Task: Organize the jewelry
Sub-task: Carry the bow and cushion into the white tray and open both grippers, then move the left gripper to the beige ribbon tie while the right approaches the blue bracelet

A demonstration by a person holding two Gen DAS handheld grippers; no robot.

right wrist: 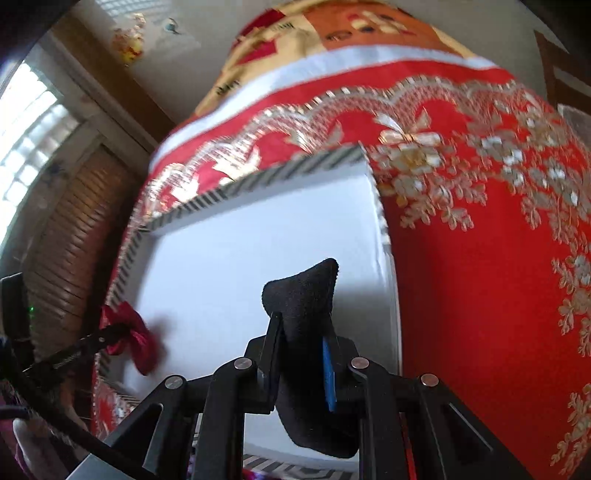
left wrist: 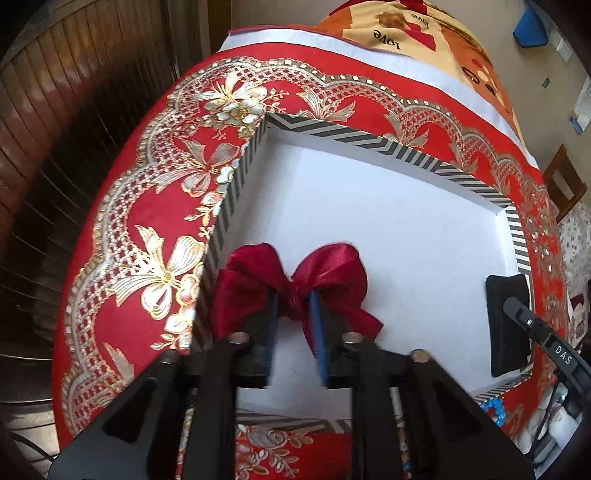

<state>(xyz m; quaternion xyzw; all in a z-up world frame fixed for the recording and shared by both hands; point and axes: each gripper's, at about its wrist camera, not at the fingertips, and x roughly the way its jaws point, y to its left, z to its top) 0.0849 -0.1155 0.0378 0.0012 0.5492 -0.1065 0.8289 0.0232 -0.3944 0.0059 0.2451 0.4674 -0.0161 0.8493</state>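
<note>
A white box with a black-and-white striped rim [left wrist: 369, 138] lies open on the red cloth. A dark red satin bow [left wrist: 325, 269] rests on the box floor near its left wall. My left gripper [left wrist: 295, 314] stands open over it, the bow's knot between the blue-padded fingertips with a gap showing lower down. In the right wrist view my right gripper [right wrist: 301, 328] is shut on a black velvet pouch [right wrist: 303, 291], held above the box's right side [right wrist: 258, 181]. The bow [right wrist: 136, 339] shows at the left there, and the pouch [left wrist: 508, 325] at the right edge of the left wrist view.
A red tablecloth with gold and white flowers [left wrist: 162, 280] covers the table around the box. Blue beads [left wrist: 493, 410] lie just outside the box's near right corner. A printed cloth with "love" [left wrist: 406, 29] lies at the far end. A wooden chair [left wrist: 565, 181] stands at the right.
</note>
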